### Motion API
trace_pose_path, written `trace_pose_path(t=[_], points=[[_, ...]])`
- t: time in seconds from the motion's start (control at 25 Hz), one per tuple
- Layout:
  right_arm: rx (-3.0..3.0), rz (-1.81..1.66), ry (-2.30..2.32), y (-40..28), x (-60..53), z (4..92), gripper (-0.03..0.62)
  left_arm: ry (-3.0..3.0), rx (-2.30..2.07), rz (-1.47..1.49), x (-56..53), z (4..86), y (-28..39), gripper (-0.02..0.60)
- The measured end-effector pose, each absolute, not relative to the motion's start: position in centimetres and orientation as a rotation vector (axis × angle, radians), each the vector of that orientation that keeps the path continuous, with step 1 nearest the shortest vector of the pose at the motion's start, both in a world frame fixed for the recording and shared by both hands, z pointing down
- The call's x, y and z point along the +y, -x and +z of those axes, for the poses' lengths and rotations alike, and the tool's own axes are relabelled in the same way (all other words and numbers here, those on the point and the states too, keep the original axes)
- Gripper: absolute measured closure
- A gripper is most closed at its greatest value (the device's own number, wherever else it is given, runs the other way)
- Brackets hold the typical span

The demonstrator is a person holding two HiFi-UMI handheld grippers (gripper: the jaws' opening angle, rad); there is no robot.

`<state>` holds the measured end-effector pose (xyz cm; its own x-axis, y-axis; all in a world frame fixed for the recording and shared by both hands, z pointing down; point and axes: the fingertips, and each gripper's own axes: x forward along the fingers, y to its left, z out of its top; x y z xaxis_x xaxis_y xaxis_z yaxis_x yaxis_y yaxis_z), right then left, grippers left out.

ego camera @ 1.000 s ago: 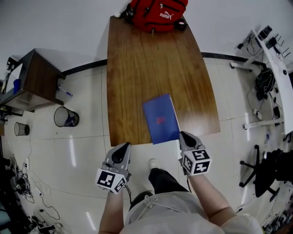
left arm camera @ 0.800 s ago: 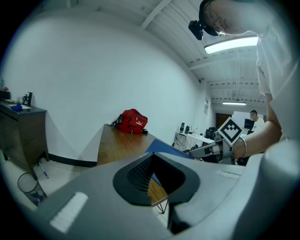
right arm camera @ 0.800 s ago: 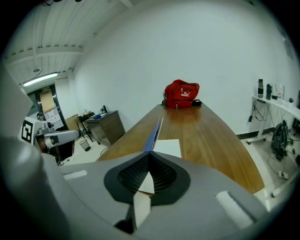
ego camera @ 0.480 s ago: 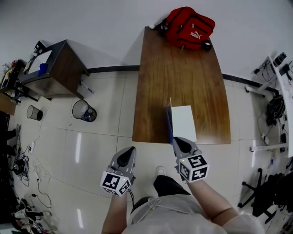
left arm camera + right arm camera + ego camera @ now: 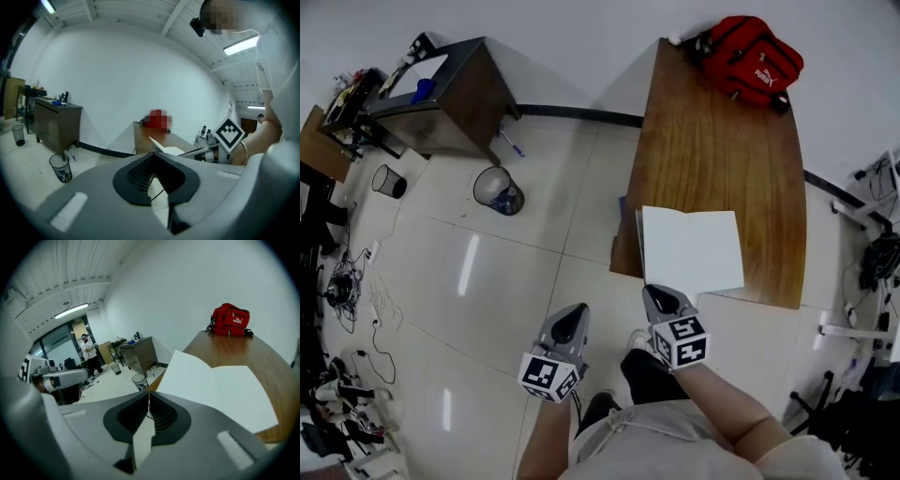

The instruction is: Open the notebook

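Note:
The notebook [image 5: 694,251] lies open at the near left corner of the wooden table [image 5: 712,141], white pages up. In the right gripper view its left leaf [image 5: 187,373] tilts upward while the right page [image 5: 239,390] lies flat. My right gripper [image 5: 654,292] sits at the notebook's near left corner, and its jaws look shut on the edge of the raised cover. My left gripper [image 5: 577,311] hangs over the floor to the left of the table, shut and holding nothing. From the left gripper view the notebook [image 5: 171,150] shows beyond the jaws.
A red bag [image 5: 755,61] rests at the table's far end. On the tiled floor to the left stand a waste bin [image 5: 497,190] and a dark cabinet [image 5: 450,94]. Cables and office chairs crowd the room's edges.
The blue cover went from lying closed, through standing upright in my right gripper, to open with white pages showing. The head view swung left; the left gripper stayed low by the floor.

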<state>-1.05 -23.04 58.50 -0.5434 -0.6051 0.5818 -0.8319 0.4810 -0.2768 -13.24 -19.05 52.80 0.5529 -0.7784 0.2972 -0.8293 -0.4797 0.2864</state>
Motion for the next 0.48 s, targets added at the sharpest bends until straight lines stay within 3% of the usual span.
trace_pose_path(t=[0.24, 0.48], points=[[-2.257, 0.766, -1.189, 2.7, -23.9, 63.3, 0.588, -2.32, -1.365, 0.166, -17.7, 54.6, 16.0, 0.588], [-2.317, 0.749, -1.307, 1.3, -24.2, 59.8, 0.588, -2.345, -1.356, 0.145, -18.0, 53.9, 16.7, 0.588]])
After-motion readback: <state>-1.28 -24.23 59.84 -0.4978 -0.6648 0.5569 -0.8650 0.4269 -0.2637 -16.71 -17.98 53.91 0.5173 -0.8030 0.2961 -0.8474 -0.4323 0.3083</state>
